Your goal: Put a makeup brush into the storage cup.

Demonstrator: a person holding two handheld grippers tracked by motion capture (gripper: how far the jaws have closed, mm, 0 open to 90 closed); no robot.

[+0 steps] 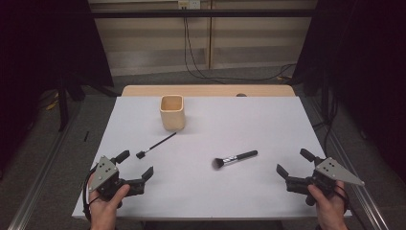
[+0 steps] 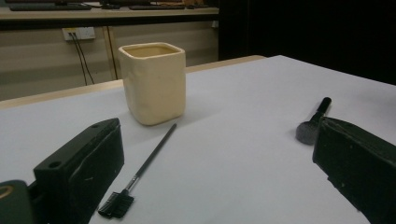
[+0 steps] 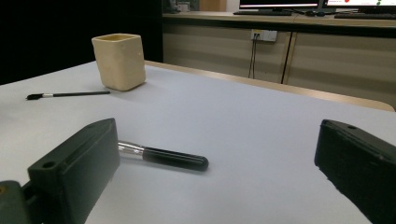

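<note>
Both tongs open, nothing picked up yet.
Left gripper (image 1: 138, 165) and right gripper (image 1: 290, 163) stood agape at the table's (image 1: 268, 120) 7 and 5 o'clock. Thin brush (image 1: 156, 145) lay at the left's 1 o'clock, powder brush (image 1: 234, 158) at the right's 9; cup (image 1: 172, 112) looked empty. Judged: start.

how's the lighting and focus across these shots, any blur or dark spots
High view: table evenly lit, surroundings dark, powder brush casts a faint shadow. Left gripper view: cup sharp, slim brush and near fingers soft. Right gripper view: near fingers slightly blurred, dark upper left.
</note>
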